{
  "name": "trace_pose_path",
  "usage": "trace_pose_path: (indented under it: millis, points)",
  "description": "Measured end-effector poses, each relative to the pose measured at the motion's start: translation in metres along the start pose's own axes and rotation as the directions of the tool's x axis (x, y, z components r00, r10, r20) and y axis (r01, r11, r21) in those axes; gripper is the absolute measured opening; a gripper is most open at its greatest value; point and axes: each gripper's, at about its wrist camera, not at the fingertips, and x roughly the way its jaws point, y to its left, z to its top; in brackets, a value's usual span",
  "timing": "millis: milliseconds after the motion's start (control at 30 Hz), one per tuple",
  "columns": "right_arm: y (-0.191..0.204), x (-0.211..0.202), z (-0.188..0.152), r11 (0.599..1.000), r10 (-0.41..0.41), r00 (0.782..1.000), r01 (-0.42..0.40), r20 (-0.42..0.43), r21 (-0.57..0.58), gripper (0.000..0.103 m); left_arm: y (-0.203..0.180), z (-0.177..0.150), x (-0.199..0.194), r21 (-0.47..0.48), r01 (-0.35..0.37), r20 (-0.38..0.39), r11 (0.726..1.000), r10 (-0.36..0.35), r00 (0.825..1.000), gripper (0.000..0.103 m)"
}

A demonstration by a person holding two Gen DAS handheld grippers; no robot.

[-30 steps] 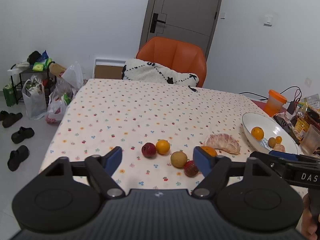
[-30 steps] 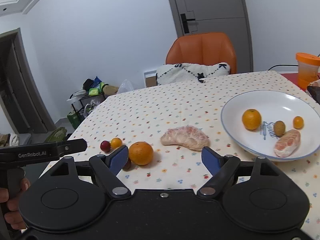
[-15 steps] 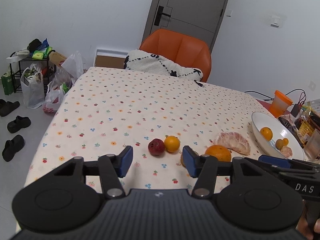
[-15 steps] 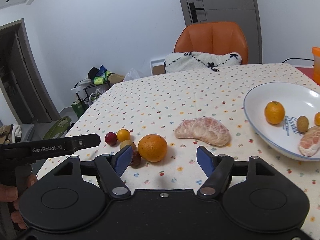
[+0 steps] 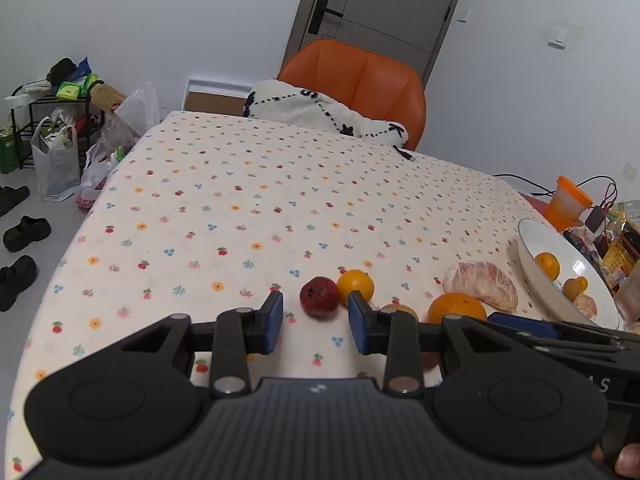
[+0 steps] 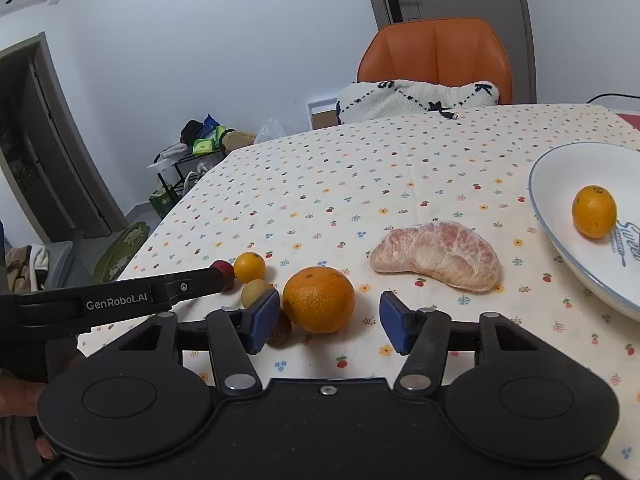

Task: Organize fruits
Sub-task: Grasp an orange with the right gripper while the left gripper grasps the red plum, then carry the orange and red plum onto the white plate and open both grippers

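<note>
Left wrist view: left gripper (image 5: pixel 316 322) part open, empty, low over the tablecloth (image 5: pixel 248 208); dark red fruit (image 5: pixel 319 297) just beyond its fingertips, small orange (image 5: pixel 355 285) beside it. Right wrist view: right gripper (image 6: pixel 329 322) wide open, empty, big orange (image 6: pixel 319 299) just ahead between the fingers; peeled pomelo piece (image 6: pixel 438 255) nearby, plate (image 6: pixel 560 160) at right holding an orange.

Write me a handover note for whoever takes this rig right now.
Left gripper: open, empty, lined up on the dark red fruit.
Right gripper: open, empty, lined up on the large orange.
On the tablecloth: small orange, tan fruit, brown fruit, pomelo piece.
Done: several fruits are in the white plate.
Left: plate the rest.
</note>
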Motion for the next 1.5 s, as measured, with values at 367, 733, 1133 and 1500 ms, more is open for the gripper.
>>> trace_pose_path:
  millis: [367,733,1133,1500]
  points:
    - [-0.006,0.003,0.001,0.998,0.052,0.999,-0.052,0.002,0.027,0.038,-0.001,0.000,0.012,-0.009,0.010,-0.005,1.000,-0.010,1.000,0.022]
    - [-0.016,-0.021,0.002,0.999,0.024,0.998,-0.027,0.055,0.045,0.037,-0.015,0.004,-0.003,0.006,0.020,0.036,1.000,-0.021,0.999,0.022]
    - [-0.044,-0.061,0.004,0.996,-0.044,0.991,0.034,0.124,0.085,0.037,-0.057,0.009,-0.018,0.074,0.074,0.064,0.995,-0.079,0.995,0.022]
    - [-0.072,-0.090,0.001,0.990,-0.092,0.982,0.073,0.164,0.119,0.037,-0.102,0.005,-0.020,0.145,0.123,0.061,0.982,-0.133,0.989,0.022]
